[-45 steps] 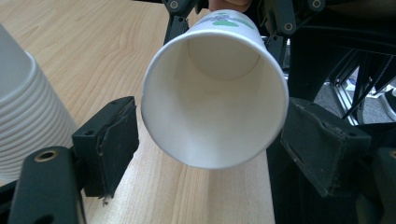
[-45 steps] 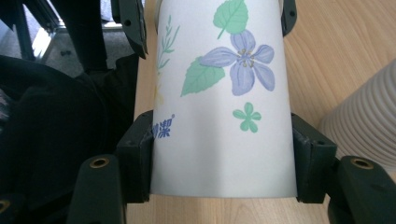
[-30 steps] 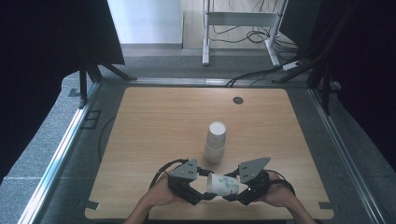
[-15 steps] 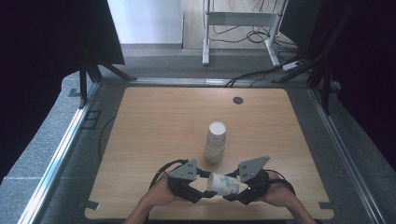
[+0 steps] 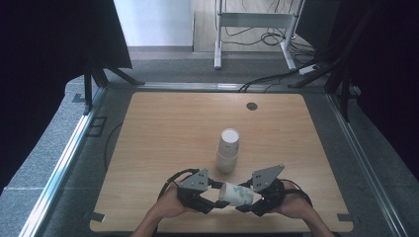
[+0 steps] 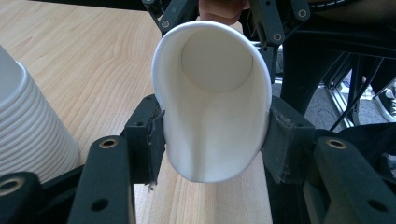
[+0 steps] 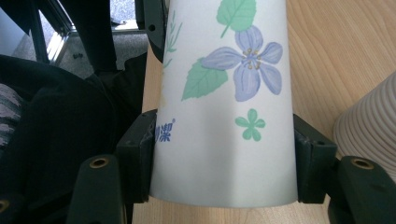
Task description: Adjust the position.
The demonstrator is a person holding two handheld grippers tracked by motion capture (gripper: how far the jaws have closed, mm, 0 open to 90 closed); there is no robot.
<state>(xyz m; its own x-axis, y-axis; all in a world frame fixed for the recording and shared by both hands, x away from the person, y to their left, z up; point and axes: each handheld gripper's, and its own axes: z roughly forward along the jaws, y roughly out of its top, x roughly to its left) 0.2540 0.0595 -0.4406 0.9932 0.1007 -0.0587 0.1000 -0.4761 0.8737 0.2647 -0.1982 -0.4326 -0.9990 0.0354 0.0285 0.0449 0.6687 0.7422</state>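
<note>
A flowered white paper cup [image 5: 237,193] lies level above the table's front edge, held between both grippers. My left gripper [image 5: 216,200] is shut on its mouth end; its jaws have just been closing with the cup between them, and the cup's rim [image 6: 212,98] is squeezed into an oval between the pads. My right gripper [image 5: 245,202] is shut on the cup's base end, with the printed wall [image 7: 224,116] clamped from both sides. A stack of white cups [image 5: 228,150] stands upside down just behind the hands.
The cup stack [image 6: 28,126] stands close to the left gripper and close to the right gripper as a ribbed wall [image 7: 371,126]. The wooden table [image 5: 163,133] has a small round port [image 5: 252,105] at the back. Cables and a metal frame lie on the floor beyond.
The left gripper's jaws have drawn in onto the cup's mouth end. Both hands and the cup have stayed in place.
</note>
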